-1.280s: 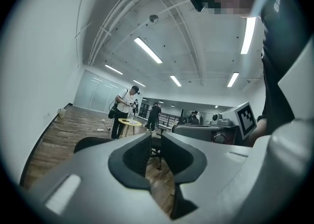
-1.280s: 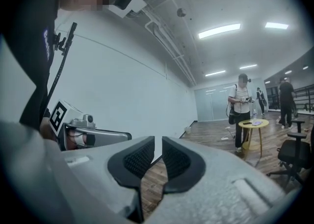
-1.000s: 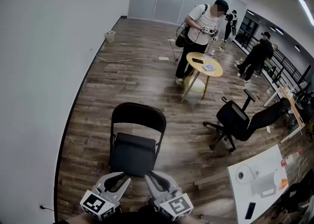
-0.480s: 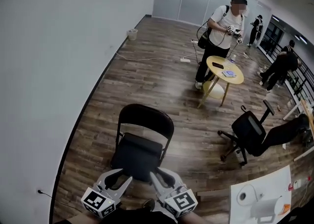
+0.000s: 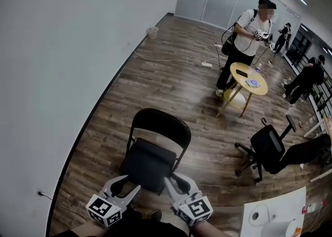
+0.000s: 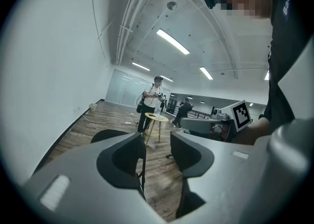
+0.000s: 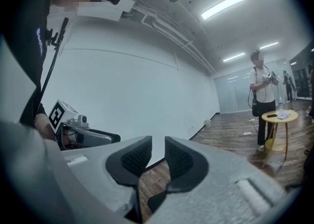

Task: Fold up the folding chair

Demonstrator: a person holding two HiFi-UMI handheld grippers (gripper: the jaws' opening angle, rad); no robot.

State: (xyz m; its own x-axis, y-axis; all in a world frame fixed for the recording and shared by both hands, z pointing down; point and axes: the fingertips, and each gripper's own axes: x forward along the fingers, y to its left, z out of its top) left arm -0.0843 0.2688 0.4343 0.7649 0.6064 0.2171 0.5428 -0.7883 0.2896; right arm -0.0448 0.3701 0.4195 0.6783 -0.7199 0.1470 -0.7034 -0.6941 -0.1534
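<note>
Wall: white, running along the chair's left.
Left gripper: down low at the chair's near-left corner, tips at the seat's front edge. Jaws apart and just been opening, with nothing between the pads. Whether it touches the seat can't be told.
Chair: black and unfolded, standing on the wood floor, seat flat, backrest on the far side.
Right gripper: at the chair's near-right corner. There's a slim gap between the jaws, which have just been opening, and they're empty.
Round table: yellow, well beyond the chair to the right.
Person: standing on the table's far side from the chair.
Office chair: black, right of the chair, well apart.
White table: right of the chair, at the near side.
</note>
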